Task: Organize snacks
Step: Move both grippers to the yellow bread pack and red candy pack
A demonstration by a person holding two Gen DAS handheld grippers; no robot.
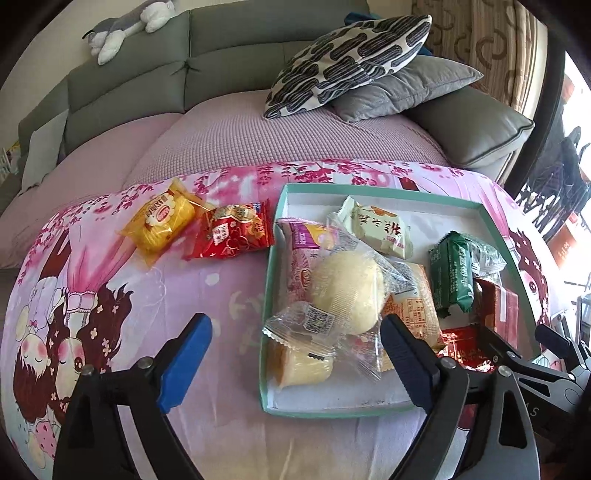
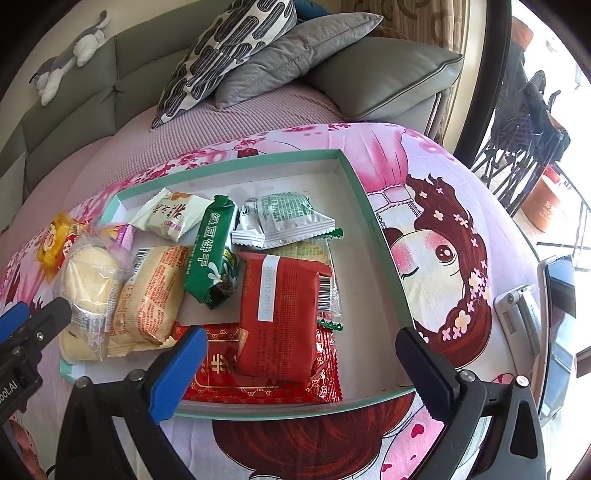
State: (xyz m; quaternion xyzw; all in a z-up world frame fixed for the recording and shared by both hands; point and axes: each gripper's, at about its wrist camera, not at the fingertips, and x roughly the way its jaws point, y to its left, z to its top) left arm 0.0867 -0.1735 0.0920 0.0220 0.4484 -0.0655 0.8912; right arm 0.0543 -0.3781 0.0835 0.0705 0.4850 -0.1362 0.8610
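Note:
A shallow teal box (image 1: 273,295) (image 2: 384,251) lies on a pink cartoon cloth and holds several wrapped snacks: a clear-wrapped pale bun (image 1: 347,295) (image 2: 88,280), a green packet (image 1: 452,278) (image 2: 214,254), a red packet (image 2: 280,314) and a white-green packet (image 1: 380,229). A yellow snack (image 1: 162,221) and a red snack (image 1: 231,230) lie on the cloth left of the box. My left gripper (image 1: 295,350) is open and empty, over the box's near left corner by the bun. My right gripper (image 2: 301,358) is open and empty, over the box's near edge.
A grey sofa with a pink cover (image 1: 295,133) runs behind the cloth, with a patterned pillow (image 1: 351,62) and a grey cushion (image 1: 406,88). A plush toy (image 1: 125,26) lies on the sofa back. A phone on a stand (image 2: 554,325) sits right of the box.

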